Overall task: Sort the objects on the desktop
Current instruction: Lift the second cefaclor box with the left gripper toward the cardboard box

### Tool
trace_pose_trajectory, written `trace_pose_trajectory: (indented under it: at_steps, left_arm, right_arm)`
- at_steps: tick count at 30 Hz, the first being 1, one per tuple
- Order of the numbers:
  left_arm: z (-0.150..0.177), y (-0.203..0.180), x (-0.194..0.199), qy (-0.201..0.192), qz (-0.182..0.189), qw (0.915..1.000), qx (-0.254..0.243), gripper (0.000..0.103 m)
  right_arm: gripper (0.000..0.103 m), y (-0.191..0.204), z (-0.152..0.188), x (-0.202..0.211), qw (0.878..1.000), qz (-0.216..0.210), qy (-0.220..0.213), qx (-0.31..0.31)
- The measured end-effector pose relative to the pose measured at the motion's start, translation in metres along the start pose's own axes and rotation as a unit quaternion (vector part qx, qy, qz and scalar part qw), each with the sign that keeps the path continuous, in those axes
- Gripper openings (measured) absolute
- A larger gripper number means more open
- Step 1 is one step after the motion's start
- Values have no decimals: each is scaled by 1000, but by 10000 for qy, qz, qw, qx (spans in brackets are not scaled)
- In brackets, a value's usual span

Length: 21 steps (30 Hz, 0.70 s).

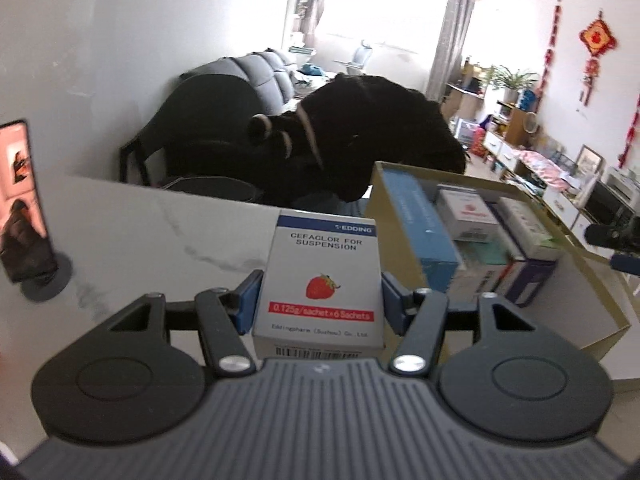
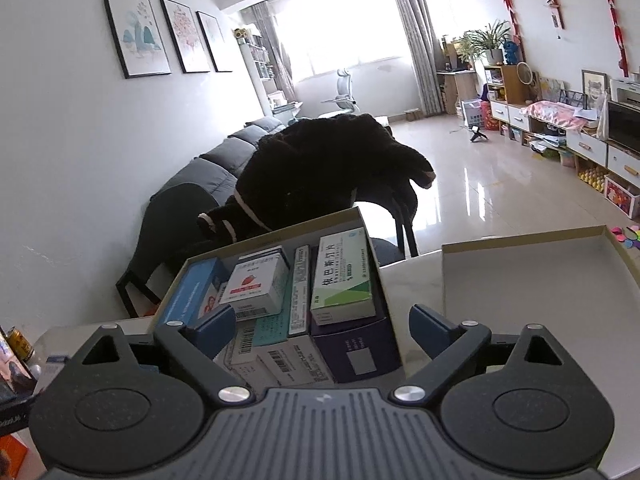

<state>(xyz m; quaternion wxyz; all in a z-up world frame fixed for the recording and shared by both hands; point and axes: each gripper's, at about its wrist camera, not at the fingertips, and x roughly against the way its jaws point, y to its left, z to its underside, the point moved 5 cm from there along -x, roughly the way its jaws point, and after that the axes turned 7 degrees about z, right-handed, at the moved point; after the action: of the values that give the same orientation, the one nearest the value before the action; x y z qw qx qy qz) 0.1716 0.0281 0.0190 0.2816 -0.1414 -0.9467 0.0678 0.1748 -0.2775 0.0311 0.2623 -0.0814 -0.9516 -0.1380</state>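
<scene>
White marble table (image 1: 168,232) carries a cardboard box (image 1: 404,236) and lid (image 2: 532,276).

Black coat (image 2: 328,168) over chair (image 2: 404,220)

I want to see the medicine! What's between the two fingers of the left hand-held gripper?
In the left wrist view, the white strawberry medicine box sits clamped between the left hand-held gripper fingers.

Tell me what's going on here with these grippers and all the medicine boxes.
A person is sorting medicine boxes into a cardboard box on a marble table. The left gripper is shut on a white Cefaclor carton, held just left of that box. The right gripper is open and holds nothing, hanging over the cardboard box, which already has several packs, including a green and white carton. Its shallow lid lies to the right, with nothing in it.
</scene>
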Motion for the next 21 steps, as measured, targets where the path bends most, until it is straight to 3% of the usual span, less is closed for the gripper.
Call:
trace_pose_trajectory:
  at_steps: [6, 10, 15, 21]
  left_arm:
    - [-7, -29, -10, 72, 341, 9991, -220, 59]
    - [-6, -55, -18, 288, 756, 9961, -359, 59]
    - [-2, -89, -45, 904, 1294, 9872, -223, 59]
    - [6, -124, -85, 1772, 1717, 9691, 34, 59]
  right_arm:
    - [95, 4, 2, 2, 10000, -34, 10, 41]
    - [95, 4, 3, 3, 10000, -51, 10, 44]
    - [95, -4, -1, 6, 10000, -38, -35, -62]
    - [95, -24, -4, 11, 9993, 28, -121, -339]
